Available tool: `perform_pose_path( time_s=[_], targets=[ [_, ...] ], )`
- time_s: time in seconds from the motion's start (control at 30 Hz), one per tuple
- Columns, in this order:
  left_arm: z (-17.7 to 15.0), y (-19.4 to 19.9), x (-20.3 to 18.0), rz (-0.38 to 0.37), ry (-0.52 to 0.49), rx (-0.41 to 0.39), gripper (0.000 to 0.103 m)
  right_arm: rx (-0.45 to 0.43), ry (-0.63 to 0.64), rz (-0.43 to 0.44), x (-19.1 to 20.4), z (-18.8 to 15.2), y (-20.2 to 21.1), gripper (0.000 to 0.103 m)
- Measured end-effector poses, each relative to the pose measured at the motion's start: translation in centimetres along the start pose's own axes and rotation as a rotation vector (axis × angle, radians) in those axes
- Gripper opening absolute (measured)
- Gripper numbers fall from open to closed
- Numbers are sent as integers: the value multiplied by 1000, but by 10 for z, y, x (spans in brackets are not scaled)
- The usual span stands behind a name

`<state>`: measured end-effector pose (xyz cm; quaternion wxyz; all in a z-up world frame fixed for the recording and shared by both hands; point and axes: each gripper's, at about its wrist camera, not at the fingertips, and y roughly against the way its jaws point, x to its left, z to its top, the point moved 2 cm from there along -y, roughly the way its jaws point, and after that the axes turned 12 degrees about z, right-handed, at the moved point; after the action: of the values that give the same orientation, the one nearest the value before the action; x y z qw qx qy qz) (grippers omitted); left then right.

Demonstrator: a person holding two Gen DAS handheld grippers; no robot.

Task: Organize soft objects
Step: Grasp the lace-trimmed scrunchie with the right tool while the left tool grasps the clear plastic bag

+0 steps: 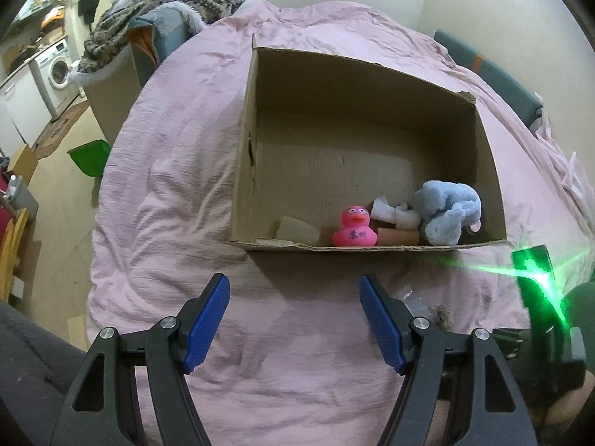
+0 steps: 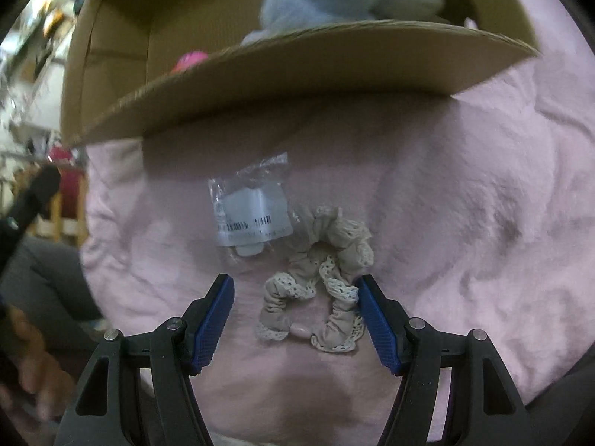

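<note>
An open cardboard box (image 1: 372, 111) lies on a pink bedspread (image 1: 167, 186). In it are a pink rubber duck (image 1: 355, 228), a blue plush toy (image 1: 448, 212) and a white cloth piece (image 1: 394, 212). My left gripper (image 1: 295, 290) is open and empty above the bedspread, in front of the box. My right gripper (image 2: 295, 290) is open, low over the bedspread, with a beige lace scrunchie (image 2: 323, 278) between its fingers; the right finger touches it. A small clear plastic bag (image 2: 251, 208) lies just beyond the scrunchie. The box's front wall (image 2: 297, 70) rises close ahead.
A pile of patterned knit clothing (image 1: 160, 11) lies at the bed's far left end. A green bin (image 1: 91, 156) and a washing machine (image 1: 55, 70) stand on the floor at left. The right hand-held device (image 1: 543, 297) glows green at the right.
</note>
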<state>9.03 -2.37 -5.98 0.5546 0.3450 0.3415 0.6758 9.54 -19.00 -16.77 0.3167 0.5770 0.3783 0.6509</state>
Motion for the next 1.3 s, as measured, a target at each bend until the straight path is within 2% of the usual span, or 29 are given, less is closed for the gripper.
perform_pose_path(
  time_s=[0.03, 0.1, 0.17, 0.2, 0.27, 0.37, 0.5, 0.6, 0.73, 0.87, 1.03, 1.23, 1.27, 1.3],
  targets=[
    [0, -2, -1, 1, -5, 4, 70, 4, 13, -15, 2, 0, -3, 73],
    [0, -4, -4, -3, -12, 14, 70, 11, 42, -50, 7, -2, -6, 66],
    [-1, -5, -6, -10, -14, 20, 70, 7, 55, -95, 7, -3, -8, 43],
    [-1, -6, -8, -12, -17, 21, 70, 6, 55, -105, 7, -2, -8, 39],
    [-2, -7, -10, -14, -23, 23, 70, 0, 46, -96, 6, -2, -7, 24],
    [-3, -7, -13, -6, -42, 16, 70, -11, 41, -91, 4, 0, -7, 17],
    [-6, -7, -15, -12, -47, 26, 70, -57, 36, -85, 4, 0, 5, 16],
    [-9, -11, -17, -25, -51, 58, 70, -134, -8, -52, -2, -3, 28, 16],
    [-14, -22, -28, -56, -61, 129, 70, -223, -57, -32, -7, -9, 51, 16],
    [-20, -33, -55, -91, -92, 204, 70, -268, -94, -47, -11, -10, 55, 17],
    [-22, -47, -86, -108, -101, 261, 69, -275, -147, -43, -23, -8, 56, 17],
    [-28, -69, -111, -64, -99, 329, 69, -285, -185, -39, -36, -2, 61, 17],
    [-29, -72, -114, -62, -107, 339, 68, -289, -189, -37, -37, 0, 61, 17],
    [-30, -75, -118, -69, -115, 346, 60, -289, -192, -34, -39, 2, 62, 17]
  ],
)
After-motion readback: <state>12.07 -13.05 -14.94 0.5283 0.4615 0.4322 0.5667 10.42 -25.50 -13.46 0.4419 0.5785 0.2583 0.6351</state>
